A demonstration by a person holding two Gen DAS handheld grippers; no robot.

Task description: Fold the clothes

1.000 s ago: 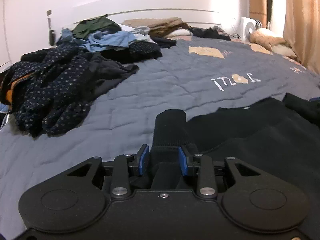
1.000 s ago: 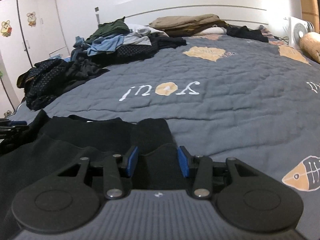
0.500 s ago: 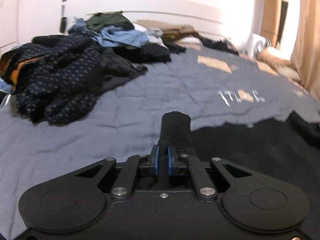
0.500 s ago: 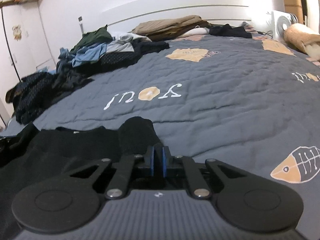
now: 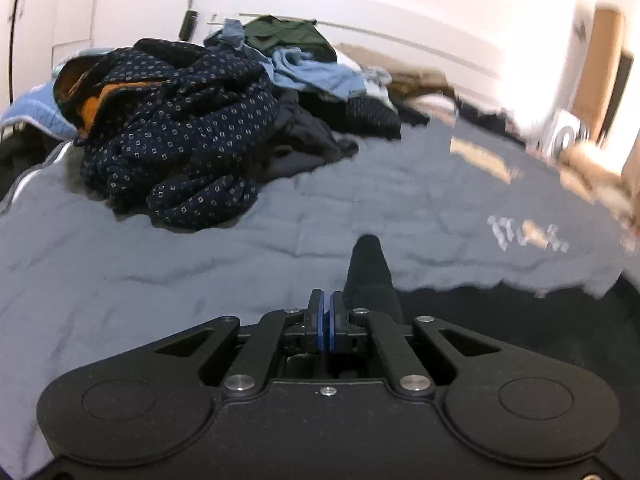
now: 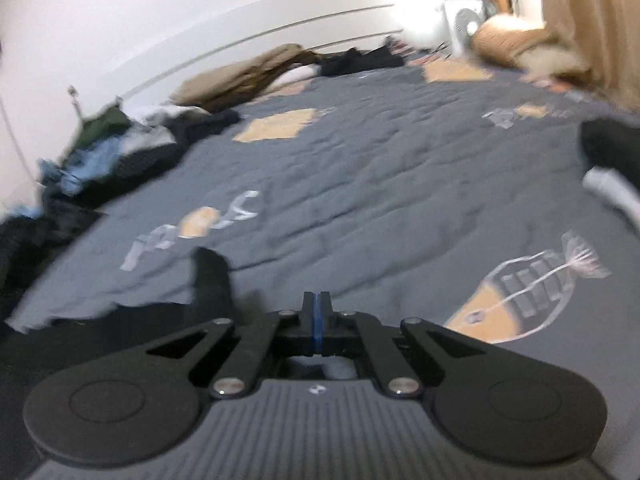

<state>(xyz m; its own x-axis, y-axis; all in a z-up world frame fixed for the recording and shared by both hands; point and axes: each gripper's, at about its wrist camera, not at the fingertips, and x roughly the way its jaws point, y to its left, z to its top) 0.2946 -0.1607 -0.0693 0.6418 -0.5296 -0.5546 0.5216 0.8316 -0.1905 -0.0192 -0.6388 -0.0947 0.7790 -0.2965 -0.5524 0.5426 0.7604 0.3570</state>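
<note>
Both pairs of jaws, seen standing apart around black cloth a second ago, are now brought fully together, and both views are tilted and blurred. At the left gripper [image 5: 330,307] the blue pads meet with almost no gap. A black sleeve [image 5: 370,276] of the black garment [image 5: 500,320] rises just right of the pads and seems drawn up from beneath them. Cloth is probably pinched there, though none can be made out between the pads. At the right gripper [image 6: 317,312] the pads are likewise pressed together. The other black sleeve [image 6: 210,276] stands up to their left, a little apart from them. Whether cloth is caught in this pair cannot be told, since only a thin blue line is seen between the pads.

The garment is spread low across the near edge of the grey quilted bedspread [image 5: 200,264], between the two grippers. Its dark body fills the lower right of the left view and the lower left of the right view. Each gripper is placed at one sleeve, probably so that both sleeves can be carried inward together for a first fold.

Unfolded clothes wait farther back. A dark spotted garment [image 5: 180,128] is heaped at the left of the bed, with blue and green pieces behind it near the headboard. Tan folded items [image 6: 248,76] lie by the headboard, and a small white fan [image 6: 466,20] stands at the far right.
</note>
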